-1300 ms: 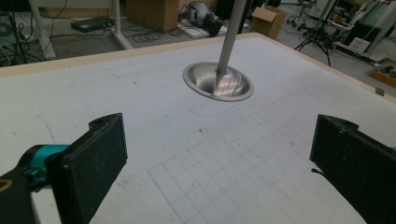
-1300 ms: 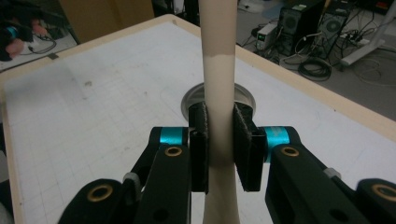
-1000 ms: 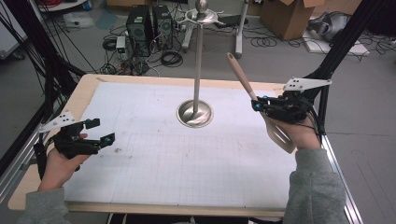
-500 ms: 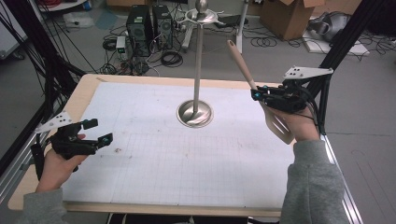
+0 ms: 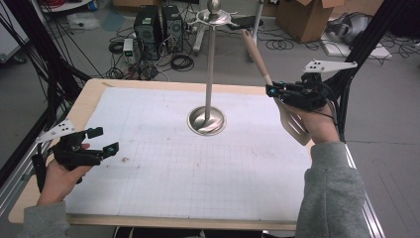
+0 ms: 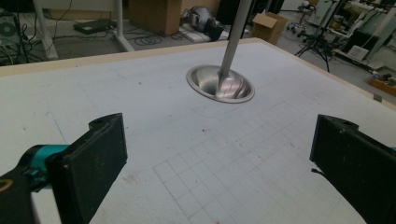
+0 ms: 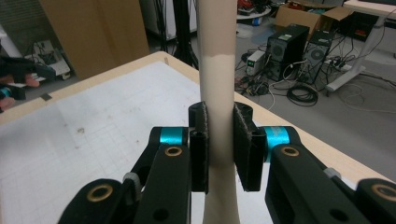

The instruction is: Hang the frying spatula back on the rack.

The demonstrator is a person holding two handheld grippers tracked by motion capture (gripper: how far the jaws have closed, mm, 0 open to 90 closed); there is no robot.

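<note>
Spatula (image 5: pixel 285 106) held clear of the table (image 5: pixel 94 96), above its right edge, clamped at the neck by the right gripper (image 5: pixel 271 90); handle tilted up toward the stand (image 5: pixel 210 74).

Judged: pick-up done, hanging on the stand's top hooks left.

Left gripper (image 5: pixel 104 140) parked near the front-left corner, jaws wide, nothing between.

Stand top cut off in the left gripper view; hooks hard to make out.
</note>
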